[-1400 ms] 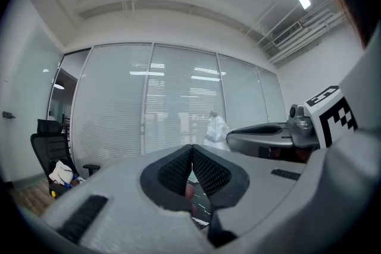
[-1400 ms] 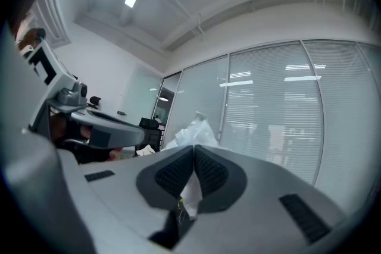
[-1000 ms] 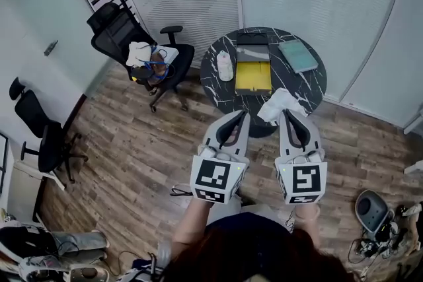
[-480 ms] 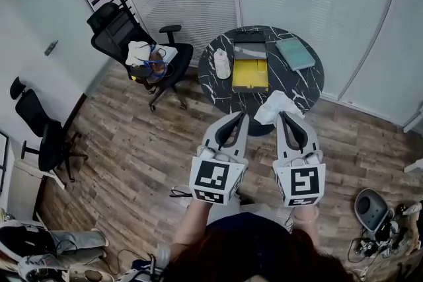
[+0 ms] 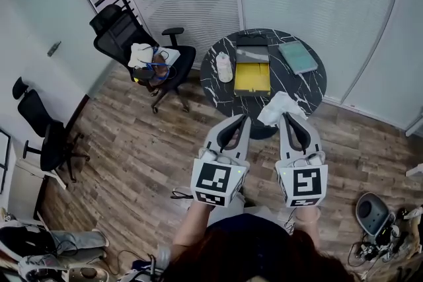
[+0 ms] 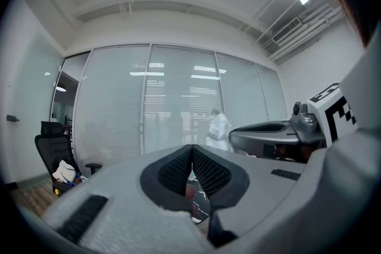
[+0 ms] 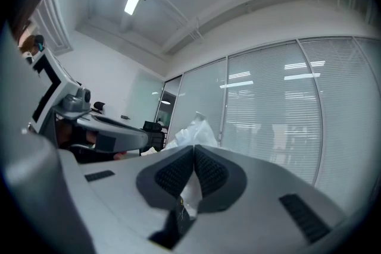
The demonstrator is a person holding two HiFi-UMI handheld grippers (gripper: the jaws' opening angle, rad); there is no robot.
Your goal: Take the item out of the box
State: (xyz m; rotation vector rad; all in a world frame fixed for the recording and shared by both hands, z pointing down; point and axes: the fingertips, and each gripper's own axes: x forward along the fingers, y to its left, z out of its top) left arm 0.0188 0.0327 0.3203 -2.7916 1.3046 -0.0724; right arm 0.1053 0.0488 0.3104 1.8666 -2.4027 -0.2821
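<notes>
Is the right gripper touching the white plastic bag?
Touching. In the right gripper view, the right gripper has its jaws shut on the white plastic bag, which sticks out past the tips.

Round black white-veined marble table [image 5: 309, 88].
Carries open yellow-lined box [image 5: 253, 78] at centre, pale rounded object [image 5: 225, 67] one side, flat grey-green book [image 5: 298, 56] the other.

Each grey hand-held gripper [image 5: 243, 117] bears a black-and-white marker cube [image 5: 218, 181]; clothing [image 5: 254, 224] perhaps navy.
</notes>
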